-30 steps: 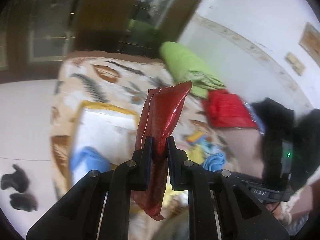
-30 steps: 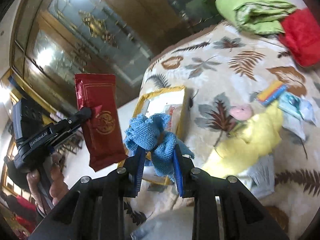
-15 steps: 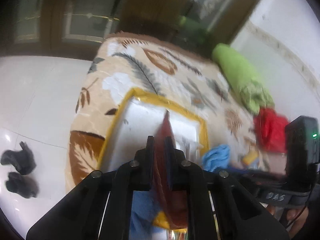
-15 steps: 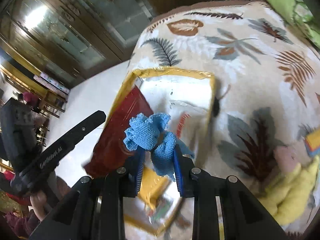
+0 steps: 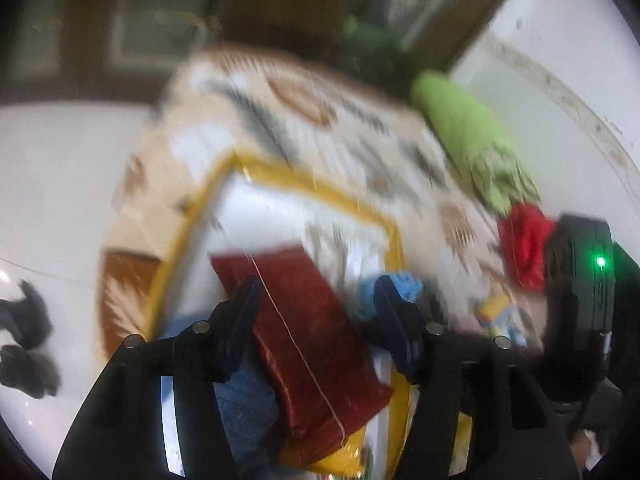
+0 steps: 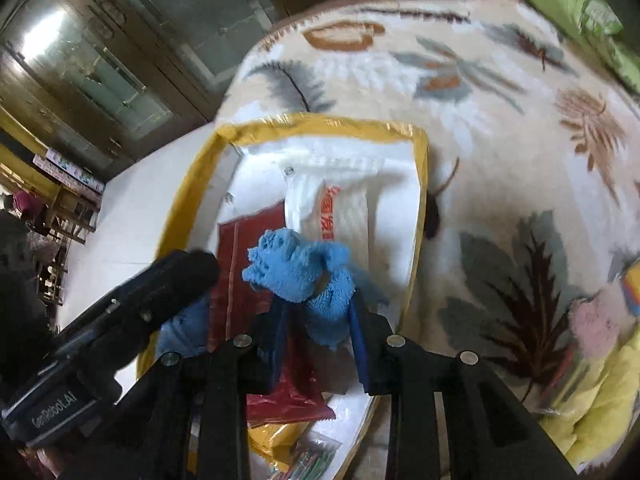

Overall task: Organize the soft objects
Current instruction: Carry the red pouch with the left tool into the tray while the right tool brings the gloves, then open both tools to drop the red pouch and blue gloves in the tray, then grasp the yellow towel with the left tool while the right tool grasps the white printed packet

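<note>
My left tool (image 5: 316, 304) was spreading its jaws wide, and the dark red foil pouch (image 5: 304, 336) lay between them at centre frame, pads clear of it, flat and crinkled with a thin seam line down its length. It rested in the yellow-rimmed white bag (image 6: 416, 184), whose lining looked like glossy woven plastic with red printed characters I could not read.

In the right wrist view, my right tool (image 6: 318, 328) was also easing its jaws apart, with the blue cloth (image 6: 298, 276), a nubby terry bundle, bunched between the blue pads at centre; I could not tell whether they pressed on it. More blue fabric (image 6: 182, 328) sat lower left in the bag.

The left tool's black body crossed the lower left of that view, marked "GenRobot.AI".

The bag sat on a bed under a plush cream blanket (image 6: 500, 120) patterned with leaves. A folded green cover (image 5: 468, 136) and a red cloth (image 5: 524, 244) lay at the right of the left wrist view, which was blurred.
</note>
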A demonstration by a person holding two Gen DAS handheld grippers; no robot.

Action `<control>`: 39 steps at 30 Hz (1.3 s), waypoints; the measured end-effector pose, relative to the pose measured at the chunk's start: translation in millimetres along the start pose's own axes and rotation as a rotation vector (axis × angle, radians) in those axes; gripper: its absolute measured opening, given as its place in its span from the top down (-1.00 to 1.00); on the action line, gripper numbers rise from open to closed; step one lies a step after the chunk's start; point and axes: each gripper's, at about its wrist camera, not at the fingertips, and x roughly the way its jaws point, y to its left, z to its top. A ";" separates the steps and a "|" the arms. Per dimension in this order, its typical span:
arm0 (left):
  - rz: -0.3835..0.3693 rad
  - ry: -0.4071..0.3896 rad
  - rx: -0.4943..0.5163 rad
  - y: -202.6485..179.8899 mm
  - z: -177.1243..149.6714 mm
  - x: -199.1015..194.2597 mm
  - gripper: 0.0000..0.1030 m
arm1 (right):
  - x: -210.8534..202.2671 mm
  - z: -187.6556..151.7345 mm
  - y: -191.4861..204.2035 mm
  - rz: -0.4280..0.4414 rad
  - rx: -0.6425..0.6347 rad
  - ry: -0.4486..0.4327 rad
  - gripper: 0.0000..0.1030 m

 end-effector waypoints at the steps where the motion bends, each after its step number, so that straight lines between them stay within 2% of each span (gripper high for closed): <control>1: 0.034 -0.037 0.005 -2.5 -0.9 -6.7 -0.25 | -5.6 -0.3 -2.1 0.002 0.011 -0.018 -0.02; 3: 0.138 -0.138 -0.069 -5.7 -6.0 -27.8 -0.26 | -32.9 -9.1 -11.3 0.035 0.056 -0.080 -0.50; 5: 0.194 -0.202 -0.192 -8.1 -14.4 -50.4 -0.34 | -65.5 -26.9 -25.1 0.138 0.101 -0.108 -0.52; 7: 0.109 -0.208 -0.296 -11.5 -22.6 -68.8 -0.38 | -97.6 -44.4 -36.6 0.165 0.132 -0.156 -0.52; 9: 0.047 -0.172 -0.334 -21.7 -26.0 -80.5 -0.38 | -136.7 -72.6 -56.0 0.130 0.159 -0.210 -0.53; 11: 0.027 -0.138 -0.260 -43.3 -32.0 -88.1 -0.38 | -161.3 -96.4 -73.0 0.117 0.178 -0.236 -0.53; 13: 0.076 -0.158 -0.094 -76.1 -45.4 -95.8 -0.38 | -177.1 -120.6 -90.9 0.082 0.206 -0.238 -0.53; 14: 0.062 -0.205 -0.002 -89.5 -54.3 -101.6 -0.38 | -184.2 -135.9 -101.3 0.053 0.223 -0.242 -0.53; 16: -0.041 -0.282 0.125 -111.9 -68.6 -109.7 -0.38 | -185.9 -155.7 -116.7 0.039 0.249 -0.237 -0.53; 17: -0.066 -0.275 0.190 -122.0 -71.3 -109.0 -0.38 | -184.0 -166.4 -127.1 0.044 0.280 -0.226 -0.53; 18: -0.091 -0.225 0.266 -133.8 -72.4 -105.0 -0.38 | -181.1 -173.6 -133.9 0.051 0.303 -0.217 -0.53; 20: -0.156 -0.079 0.335 -147.7 -72.1 -90.4 -0.38 | -174.6 -190.1 -148.4 0.070 0.351 -0.204 -0.53; 21: -0.159 -0.016 0.366 -154.3 -73.8 -82.2 -0.38 | -172.1 -194.4 -154.0 0.064 0.369 -0.203 -0.53; 24: -0.048 0.065 0.489 -174.3 -88.0 -55.6 -0.38 | -164.6 -201.6 -171.6 0.060 0.418 -0.198 -0.52; 25: -0.031 0.090 0.518 -180.3 -93.5 -46.7 -0.38 | -162.4 -202.6 -176.4 0.069 0.434 -0.197 -0.44; 27: -0.077 0.172 0.597 -191.1 -104.0 -23.4 -0.38 | -151.3 -195.7 -182.9 0.065 0.441 -0.183 -0.31; 30: -0.171 0.329 0.682 -209.2 -118.6 10.5 -0.38 | -136.2 -186.8 -191.2 0.029 0.442 -0.176 -0.21; 32: -0.153 0.376 0.756 -221.9 -123.3 32.9 -0.38 | -124.7 -184.6 -194.2 0.041 0.444 -0.152 -0.19; 35: -0.142 0.442 0.793 -230.3 -132.5 61.7 -0.38 | -108.8 -185.2 -192.2 0.000 0.424 -0.104 0.06; 36: -0.170 0.469 0.794 -233.3 -134.8 68.0 -0.38 | -109.9 -186.4 -190.3 0.006 0.413 -0.111 0.15; 39: -0.203 0.451 0.828 -242.9 -137.7 64.9 -0.38 | -120.2 -193.1 -186.4 0.023 0.396 -0.136 0.42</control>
